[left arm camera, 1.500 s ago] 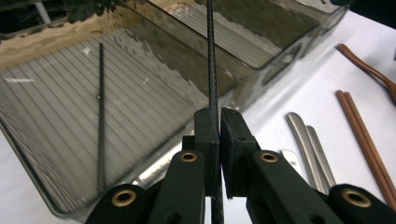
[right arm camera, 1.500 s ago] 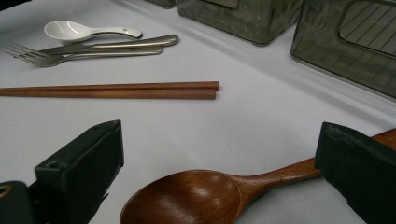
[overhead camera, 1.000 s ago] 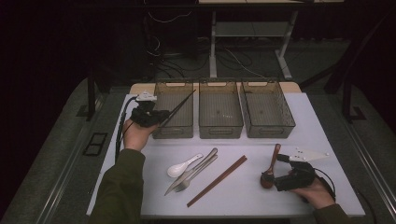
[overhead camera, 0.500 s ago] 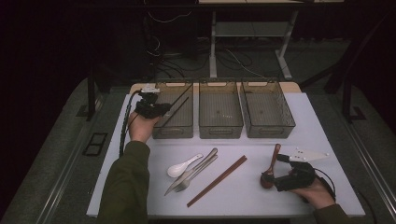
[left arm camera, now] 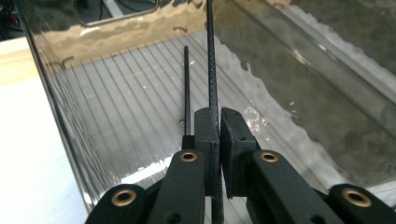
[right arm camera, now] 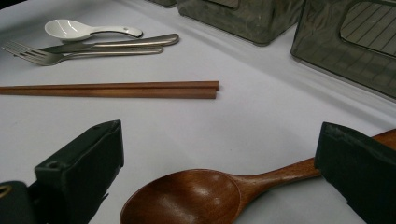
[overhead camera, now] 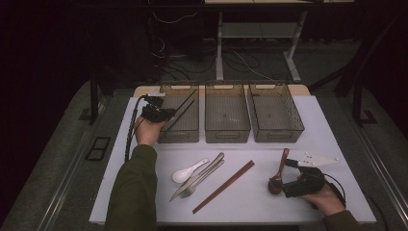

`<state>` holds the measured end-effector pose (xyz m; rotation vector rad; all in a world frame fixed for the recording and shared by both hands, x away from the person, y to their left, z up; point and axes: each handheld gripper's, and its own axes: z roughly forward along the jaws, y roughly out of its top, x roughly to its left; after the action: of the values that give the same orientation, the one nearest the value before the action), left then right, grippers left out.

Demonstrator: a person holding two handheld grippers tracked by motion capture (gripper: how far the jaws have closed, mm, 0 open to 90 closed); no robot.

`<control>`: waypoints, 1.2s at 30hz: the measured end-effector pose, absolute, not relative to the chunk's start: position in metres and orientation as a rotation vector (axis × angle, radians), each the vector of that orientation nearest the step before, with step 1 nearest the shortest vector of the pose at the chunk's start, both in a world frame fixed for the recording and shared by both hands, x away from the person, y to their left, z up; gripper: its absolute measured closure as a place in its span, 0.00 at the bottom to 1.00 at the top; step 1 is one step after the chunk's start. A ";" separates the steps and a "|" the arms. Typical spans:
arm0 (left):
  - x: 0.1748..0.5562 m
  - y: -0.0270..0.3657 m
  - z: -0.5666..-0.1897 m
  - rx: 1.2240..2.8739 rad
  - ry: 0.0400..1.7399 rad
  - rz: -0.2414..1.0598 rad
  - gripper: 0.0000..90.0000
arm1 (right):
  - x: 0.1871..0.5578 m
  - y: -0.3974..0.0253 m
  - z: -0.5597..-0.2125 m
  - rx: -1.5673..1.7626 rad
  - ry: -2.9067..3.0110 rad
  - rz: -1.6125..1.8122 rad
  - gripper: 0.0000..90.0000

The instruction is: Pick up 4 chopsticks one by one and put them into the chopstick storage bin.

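On the white worktop (overhead camera: pixel 337 120) the left hand-held gripper (left arm camera: pixel 218 122) is clamped on a black chopstick (left arm camera: pixel 211 56) angled over the left bin (overhead camera: pixel 166 136), so letting go at that tilt could tip it over the wall, while the right hand-held gripper (right arm camera: pixel 219 154) sits wide apart around the wooden spoon (right arm camera: pixel 196 193).

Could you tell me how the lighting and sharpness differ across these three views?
High view: dark surroundings, only the white table lit. Left gripper view: glare on the clear bin wall, black chopstick sharp. Right gripper view: wooden spoon glossy and sharp, white spoon slightly soft.
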<state>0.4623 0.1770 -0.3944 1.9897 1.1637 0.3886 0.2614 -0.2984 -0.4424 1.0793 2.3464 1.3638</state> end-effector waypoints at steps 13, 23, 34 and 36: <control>0.463 0.173 -0.397 1.988 1.189 0.393 0.86 | 0.261 -0.298 -0.442 1.079 2.347 1.365 0.01; 0.457 0.169 -0.388 1.962 1.138 0.417 0.67 | 0.261 -0.298 -0.443 1.077 2.349 1.363 0.01; 0.437 0.160 -0.370 1.968 1.001 0.402 0.45 | 0.261 -0.298 -0.443 1.086 2.354 1.358 0.01; 0.431 0.159 -0.368 1.974 0.979 0.386 0.42 | 0.261 -0.298 -0.443 1.085 2.353 1.360 0.01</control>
<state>0.4314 0.1592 -0.3684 1.9741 0.9794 0.3862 0.2615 -0.2980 -0.4428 1.0853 2.3528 1.3603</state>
